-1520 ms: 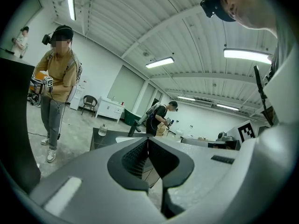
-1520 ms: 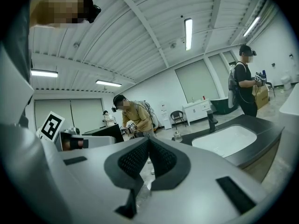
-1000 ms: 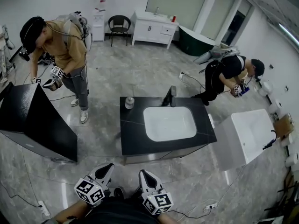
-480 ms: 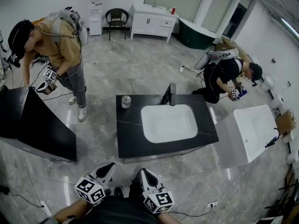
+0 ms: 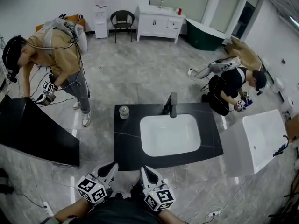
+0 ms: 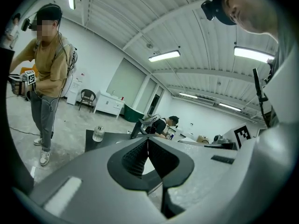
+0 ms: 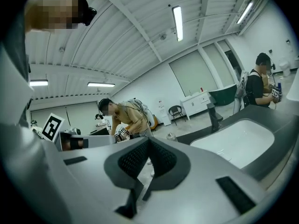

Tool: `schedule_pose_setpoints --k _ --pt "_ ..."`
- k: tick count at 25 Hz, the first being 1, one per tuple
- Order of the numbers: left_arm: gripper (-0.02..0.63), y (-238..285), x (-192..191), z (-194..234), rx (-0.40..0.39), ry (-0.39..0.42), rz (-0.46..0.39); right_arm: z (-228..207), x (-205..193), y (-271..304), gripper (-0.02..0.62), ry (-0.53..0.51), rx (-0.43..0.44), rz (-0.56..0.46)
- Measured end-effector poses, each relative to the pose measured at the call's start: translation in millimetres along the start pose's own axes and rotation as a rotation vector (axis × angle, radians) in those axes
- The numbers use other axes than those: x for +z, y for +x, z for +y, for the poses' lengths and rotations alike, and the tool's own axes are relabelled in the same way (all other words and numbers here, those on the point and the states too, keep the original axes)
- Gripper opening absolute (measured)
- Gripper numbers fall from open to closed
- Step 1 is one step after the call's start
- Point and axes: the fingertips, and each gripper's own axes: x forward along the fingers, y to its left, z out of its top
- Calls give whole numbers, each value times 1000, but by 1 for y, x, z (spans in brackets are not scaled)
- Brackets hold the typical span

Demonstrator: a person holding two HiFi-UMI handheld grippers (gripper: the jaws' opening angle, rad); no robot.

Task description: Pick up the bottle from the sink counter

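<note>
Over the last second the desk point(image 5: 126, 143) has slid down the head view toward the two claws, so its near edge now lies just ahead of their tips. I take this as the approach: the person is closing on the desk and the reach has not yet begun.

The left claw point(image 5: 111, 165) is pressed together with nothing in it, and the right claw point(image 5: 143, 170) is the same. Both point roughly level at the desk front.

The bottle point(image 5: 124, 112) stands upright at the desk's ten o'clock corner, untouched. It is at nine o'clock from the tap point(image 5: 172, 105) and outside the basin point(image 5: 170, 134). From the left claw it sits at about twelve o'clock, across the depth of the desk. That claw looks the likelier one to take it, and it would need to spread first.

No brand or label can be read on the bottle. The only printing near at hand is the square markers on the cubes point(image 5: 92, 190), which carry no words.
</note>
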Motion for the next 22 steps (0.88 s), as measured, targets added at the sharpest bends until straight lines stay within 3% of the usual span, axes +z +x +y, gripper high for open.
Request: schedule_pose_setpoints --k 13,22 --pt "2 69 12 -4 65 0 28 -70 29 28 6 39 47 -3" --pt "2 84 15 9 108 -13 38 -88 33 51 6 62 63 11"
